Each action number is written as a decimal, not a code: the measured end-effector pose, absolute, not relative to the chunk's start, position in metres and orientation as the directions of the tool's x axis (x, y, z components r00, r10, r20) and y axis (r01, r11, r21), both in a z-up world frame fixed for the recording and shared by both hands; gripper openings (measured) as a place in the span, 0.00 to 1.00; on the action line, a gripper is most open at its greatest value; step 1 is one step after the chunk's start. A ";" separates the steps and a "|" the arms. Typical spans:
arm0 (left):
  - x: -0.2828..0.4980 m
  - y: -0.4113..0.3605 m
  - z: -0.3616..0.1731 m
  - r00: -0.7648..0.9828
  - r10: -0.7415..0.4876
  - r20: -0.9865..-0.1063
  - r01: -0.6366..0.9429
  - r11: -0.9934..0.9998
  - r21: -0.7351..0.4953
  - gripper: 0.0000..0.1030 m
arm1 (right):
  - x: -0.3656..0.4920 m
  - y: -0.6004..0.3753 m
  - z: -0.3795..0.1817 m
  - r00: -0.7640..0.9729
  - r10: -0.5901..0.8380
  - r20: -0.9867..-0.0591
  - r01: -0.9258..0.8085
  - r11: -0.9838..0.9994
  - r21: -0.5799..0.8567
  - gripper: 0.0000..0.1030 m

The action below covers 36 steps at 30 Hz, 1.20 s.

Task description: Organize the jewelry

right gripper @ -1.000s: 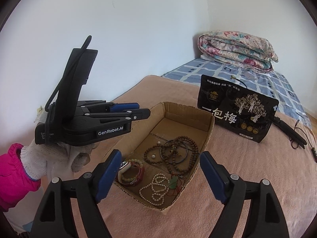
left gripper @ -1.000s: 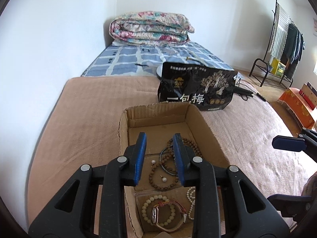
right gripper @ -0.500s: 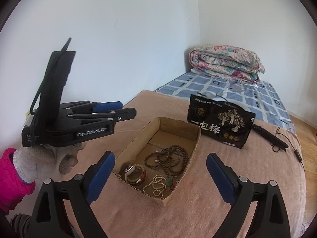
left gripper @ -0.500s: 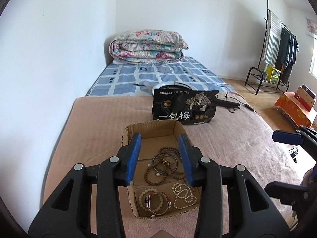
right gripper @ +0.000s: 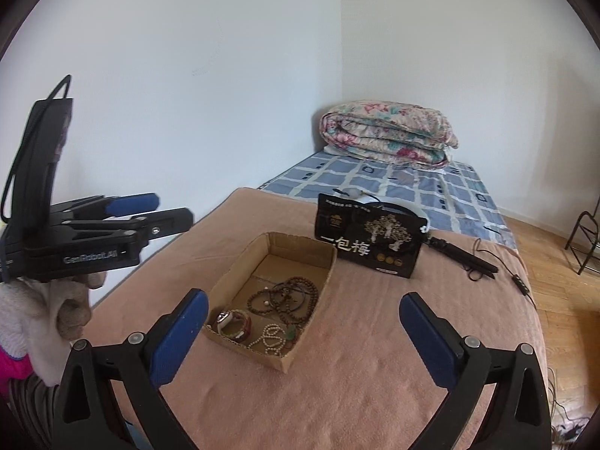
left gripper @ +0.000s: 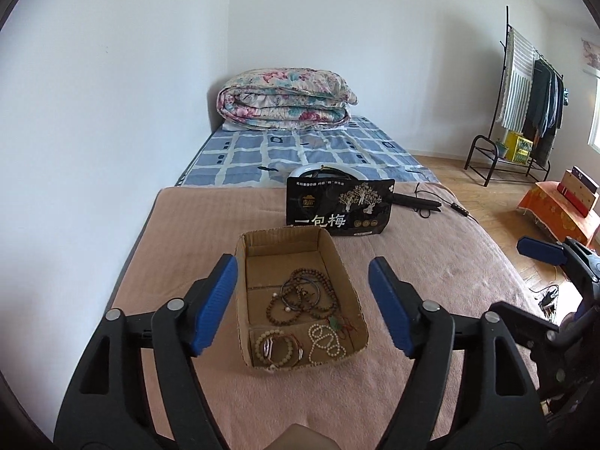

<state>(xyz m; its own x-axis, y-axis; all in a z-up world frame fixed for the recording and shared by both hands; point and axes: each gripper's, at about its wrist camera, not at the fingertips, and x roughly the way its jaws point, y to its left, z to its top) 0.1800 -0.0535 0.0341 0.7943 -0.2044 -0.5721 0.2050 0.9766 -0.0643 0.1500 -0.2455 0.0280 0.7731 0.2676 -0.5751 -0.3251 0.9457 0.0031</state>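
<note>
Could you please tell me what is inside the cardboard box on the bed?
The cardboard box holds brown bead strings tangled round a dark bangle, a white bead strand, and pale bead bracelets with a watch. The near wall hides a strip of the floor.

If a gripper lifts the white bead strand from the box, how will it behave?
Likely floppy: the white bead strand lies in loose loops inside the cardboard box. It may snag, since the red cord touches it. Probably light, with small beads.

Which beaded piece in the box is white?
The small-bead white strand in the cardboard box's near right corner; the tangled ones behind it are dark brown wood.
</note>
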 end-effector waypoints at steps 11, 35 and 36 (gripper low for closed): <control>0.136 -0.057 0.036 0.821 -0.154 -0.550 0.165 0.986 -0.030 0.93 | 0.132 -0.276 0.022 0.815 0.180 -0.551 -0.228 0.974 -0.018 1.00; 0.125 -0.064 0.029 0.840 -0.102 -0.533 0.139 0.990 0.029 1.00 | 0.135 -0.285 0.009 0.815 0.144 -0.561 -0.193 0.981 -0.030 1.00; 0.125 -0.063 0.028 0.840 -0.103 -0.533 0.140 0.990 0.028 1.00 | 0.136 -0.285 0.009 0.816 0.143 -0.561 -0.192 0.981 -0.028 1.00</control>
